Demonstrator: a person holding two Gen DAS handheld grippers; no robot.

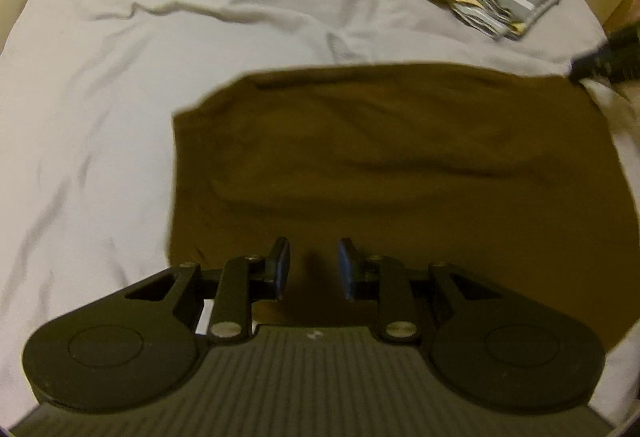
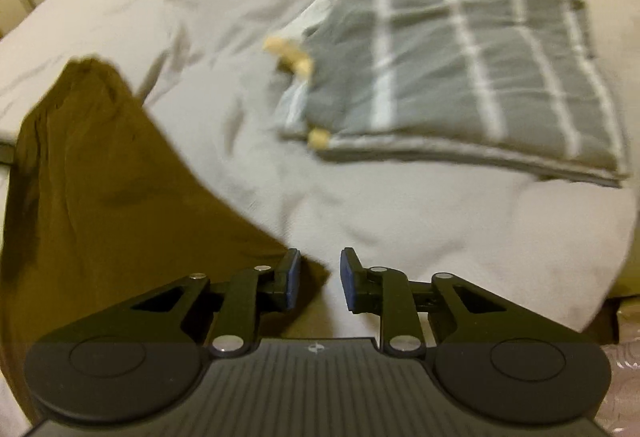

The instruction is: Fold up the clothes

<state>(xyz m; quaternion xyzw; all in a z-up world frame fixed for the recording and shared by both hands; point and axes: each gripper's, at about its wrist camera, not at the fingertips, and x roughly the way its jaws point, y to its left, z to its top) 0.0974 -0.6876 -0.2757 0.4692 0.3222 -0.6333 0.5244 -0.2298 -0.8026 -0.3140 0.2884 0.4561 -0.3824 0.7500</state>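
Now both tools gaping: left tool (image 1: 313,264), right tool (image 2: 320,279); smooth brown garment (image 1: 400,157) flat.

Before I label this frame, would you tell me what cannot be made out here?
- Brown garment, left wrist view: near edge hidden behind the left gripper; type unclear.
- Right gripper, left wrist view: cut off by the frame edge, blurred.
- Grey striped folded cloth, right wrist view: motion-blurred; its beige pieces unidentifiable.

I'm working in dim, warm yellowish indoor light with soft shadows in the bedsheet (image 1: 120,117) creases. Both feeds bulge heavily at the edges, with dark corners. Motion blur smears the striped grey fabric (image 2: 460,77) in my right wrist view; the brown garment (image 1: 380,157) reads flat and nearly detailless.
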